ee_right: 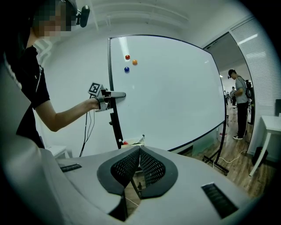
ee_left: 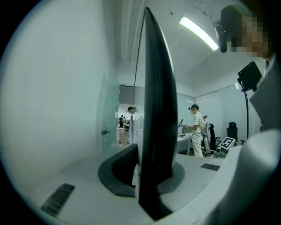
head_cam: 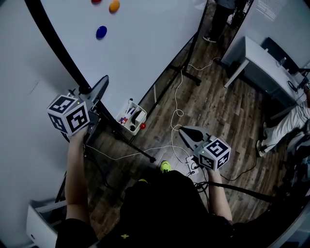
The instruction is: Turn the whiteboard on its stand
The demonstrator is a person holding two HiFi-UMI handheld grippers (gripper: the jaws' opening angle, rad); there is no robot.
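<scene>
The big whiteboard (head_cam: 145, 38) stands on its black stand, with blue (head_cam: 101, 32), orange (head_cam: 114, 6) and red magnets near its top. My left gripper (head_cam: 99, 89) is shut on the board's black side frame (ee_left: 156, 110), which runs edge-on between the jaws (ee_left: 147, 173). In the right gripper view the whiteboard (ee_right: 175, 88) faces the camera, and the left gripper (ee_right: 117, 94) clamps its left edge. My right gripper (head_cam: 186, 133) hangs over the floor, apart from the board, its pads (ee_right: 139, 151) shut together on nothing.
A marker tray (head_cam: 131, 117) hangs on the board's lower edge above the stand's leg (head_cam: 135, 145). White cables (head_cam: 177, 114) trail over the wooden floor. A white desk (head_cam: 271, 68) stands at the right. A person (ee_right: 240, 101) stands beyond the board's far end.
</scene>
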